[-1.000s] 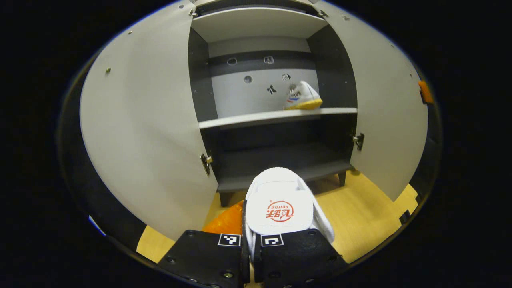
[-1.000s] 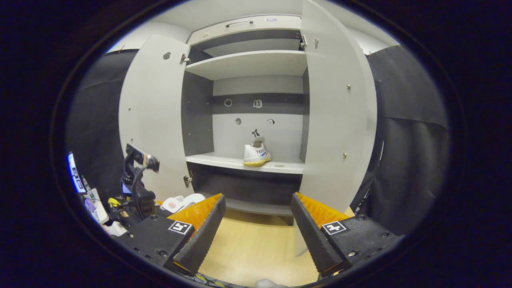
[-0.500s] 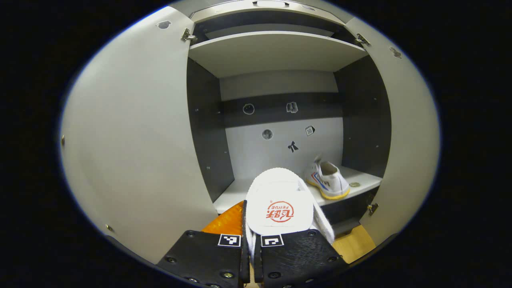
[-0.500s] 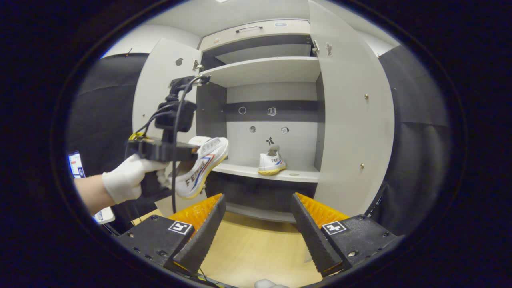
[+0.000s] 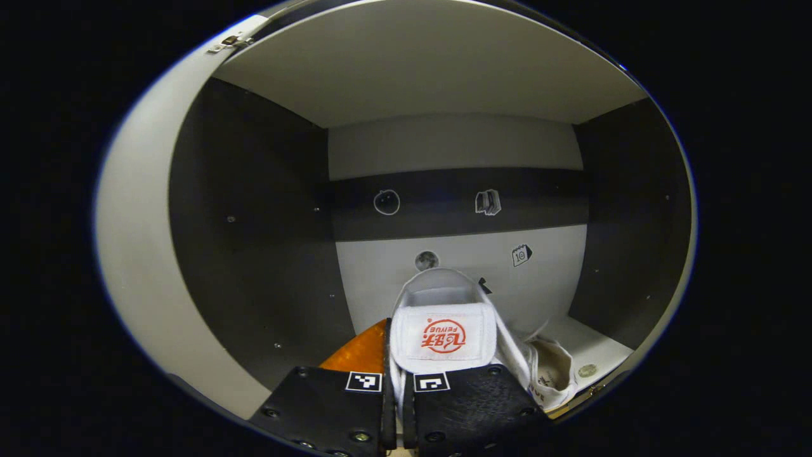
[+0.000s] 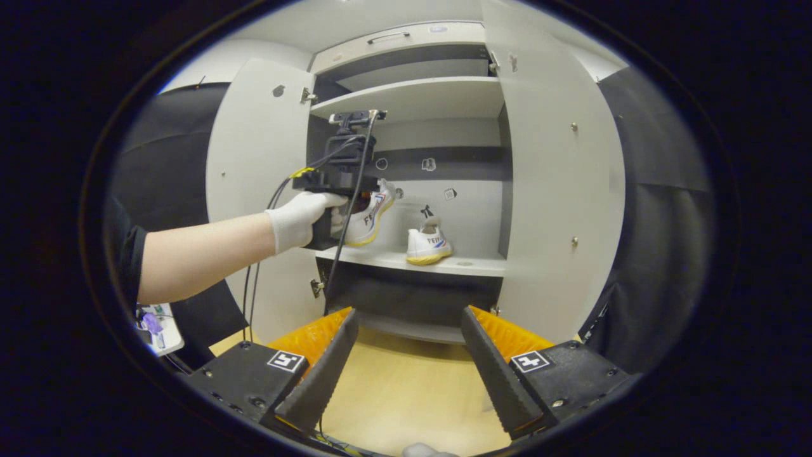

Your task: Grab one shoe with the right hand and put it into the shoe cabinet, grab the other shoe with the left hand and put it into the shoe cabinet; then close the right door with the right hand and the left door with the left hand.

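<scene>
Right gripper view: gloved hand (image 6: pixel 297 219) outstretched, left gripper (image 6: pixel 346 190) clamping shoe (image 6: pixel 368 216) above shelf (image 6: pixel 469 265); right gripper (image 6: pixel 409 368) agape.

You have one white shoe (image 6: pixel 371 219) up over the shelf (image 6: pixel 406 260); the other shoe (image 6: pixel 429 246) sits there.

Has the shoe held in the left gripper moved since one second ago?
Yes. In the right gripper view, the held shoe was low by the floor left of the cabinet; now it is raised over the middle shelf, left of the other shoe.
</scene>
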Motion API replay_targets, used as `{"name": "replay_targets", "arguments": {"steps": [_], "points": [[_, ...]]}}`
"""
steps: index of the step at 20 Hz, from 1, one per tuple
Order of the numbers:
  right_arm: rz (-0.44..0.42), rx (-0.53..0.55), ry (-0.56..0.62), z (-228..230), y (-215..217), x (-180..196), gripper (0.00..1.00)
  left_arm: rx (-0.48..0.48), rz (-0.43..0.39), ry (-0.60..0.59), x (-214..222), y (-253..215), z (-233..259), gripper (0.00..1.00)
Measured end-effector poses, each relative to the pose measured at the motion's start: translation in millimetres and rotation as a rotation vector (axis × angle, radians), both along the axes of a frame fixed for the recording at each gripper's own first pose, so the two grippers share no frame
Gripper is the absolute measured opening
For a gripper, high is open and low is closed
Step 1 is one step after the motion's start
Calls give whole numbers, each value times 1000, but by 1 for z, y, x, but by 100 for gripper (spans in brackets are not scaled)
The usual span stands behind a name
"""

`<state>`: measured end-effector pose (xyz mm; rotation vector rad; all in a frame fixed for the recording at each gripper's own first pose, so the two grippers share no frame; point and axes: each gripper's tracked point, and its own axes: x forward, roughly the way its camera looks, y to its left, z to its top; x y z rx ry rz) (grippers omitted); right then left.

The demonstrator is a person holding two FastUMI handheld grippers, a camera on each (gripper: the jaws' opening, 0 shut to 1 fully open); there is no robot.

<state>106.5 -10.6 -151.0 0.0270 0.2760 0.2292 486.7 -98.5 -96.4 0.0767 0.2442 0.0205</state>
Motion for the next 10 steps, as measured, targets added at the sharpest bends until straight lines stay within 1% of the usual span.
{"name": "replay_targets", "arguments": {"steps": [3,6,7,8,10], "points": [[-23,-23,27,-10,-10,-5,100,31,0,65,28,-6,-40,4],[-34,-34,60,-20,-17,-10,100,31,-11,171,36,-7,-77,4],[-35,-31,68,-21,-17,-10,100,50,-2,211,37,-3,-85,4],[-35,-31,79,-23,-17,-10,100,60,13,219,39,4,-88,4],[-34,-33,93,-25,-17,-10,100,33,14,304,38,4,-101,4]]}}
